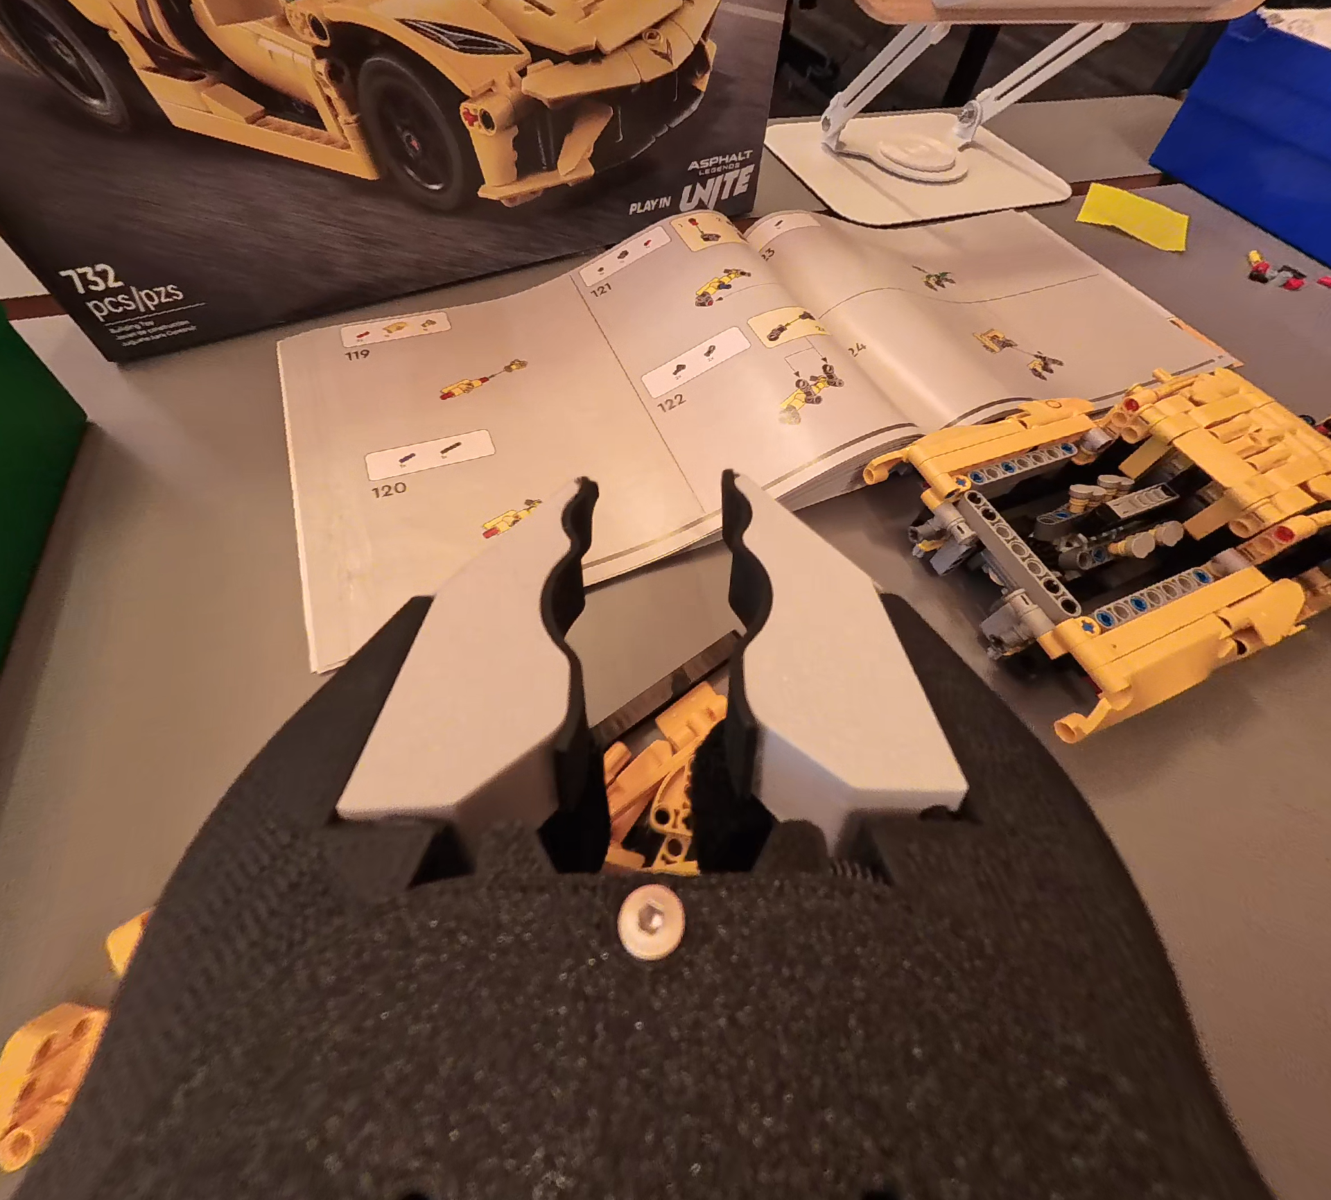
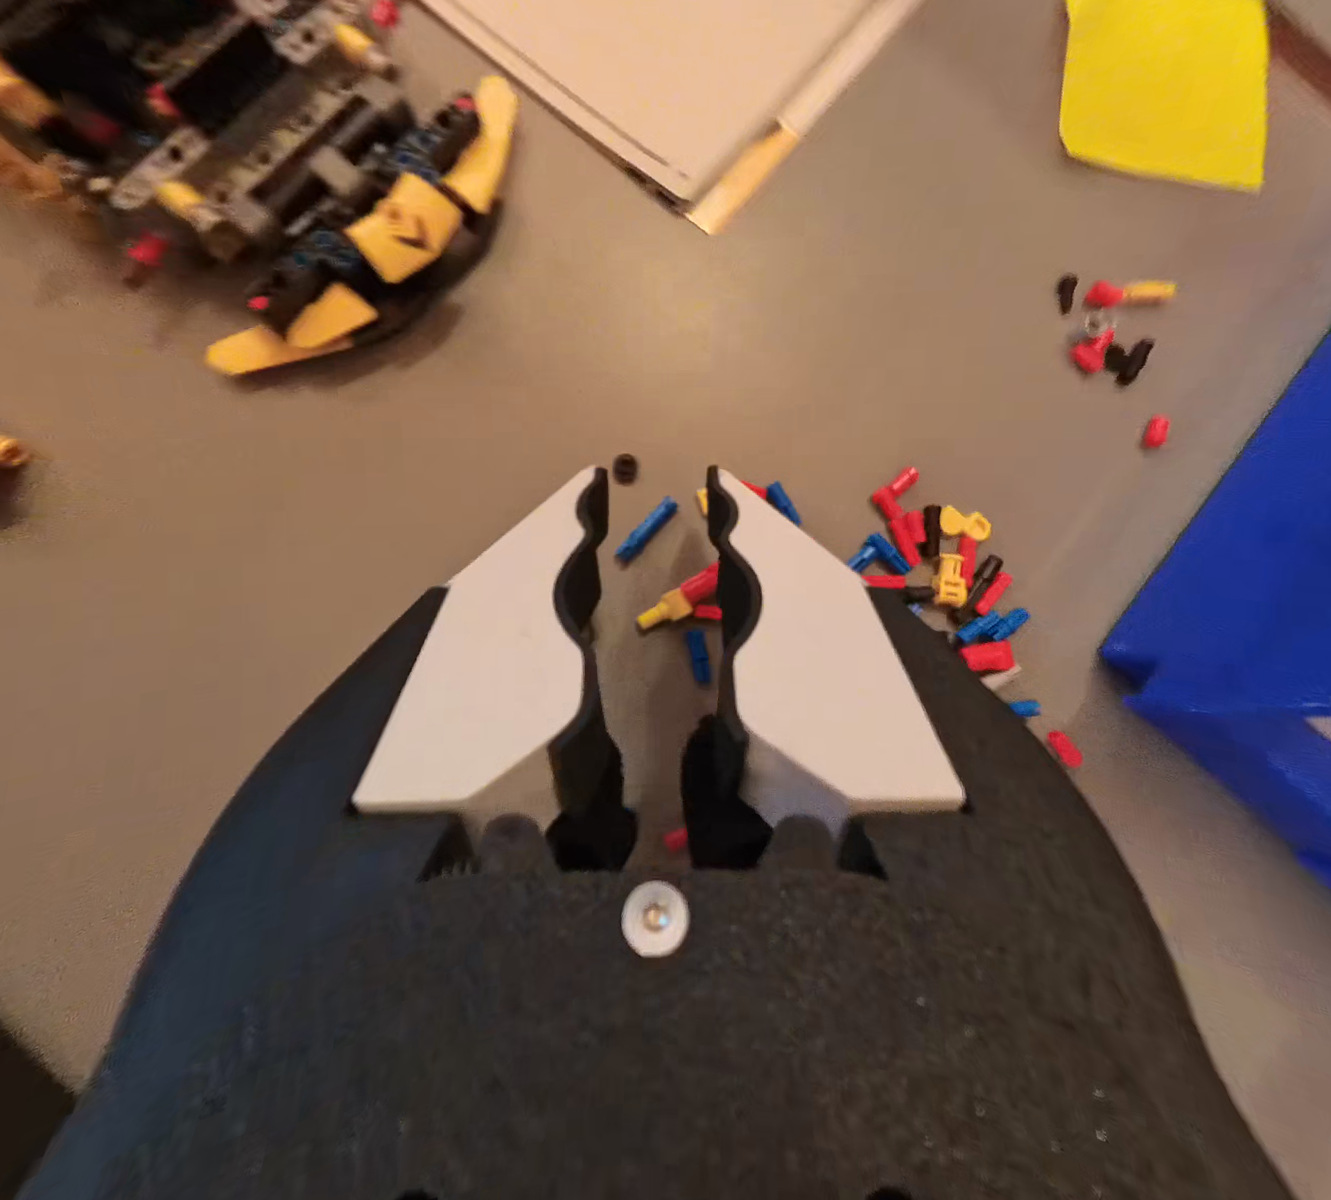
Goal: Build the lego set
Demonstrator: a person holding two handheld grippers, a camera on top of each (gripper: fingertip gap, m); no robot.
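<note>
**Picking a pin for the next step of the build**

The right gripper (image 2: pixel 654 481) hangs over the bench (image 2: pixel 216 589) with its jaws apart and empty — a blue pin (image 2: pixel 646 529) lies straight between them, and a red-and-yellow connector (image 2: pixel 680 600) lies just behind it, nearer the jaw roots. More loose pins (image 2: pixel 936 571) are scattered to the right of the jaws. The half-built yellow car (image 2: pixel 288 157) sits well ahead and to the left; this view is blurred, so finer detail is lost.

The left gripper (image 1: pixel 659 490) also stands with jaws apart and empty, above a pile of yellow beams (image 1: pixel 659 776); beyond its tips the instruction booklet (image 1: pixel 504 431) lies open, with the car (image 1: pixel 1123 553) to the right.

Judged from this, a small part is being fetched. The next move calls for lowering the right jaws squarely onto one pin and closing gently — the neighbours are close enough to be caught too.
</note>
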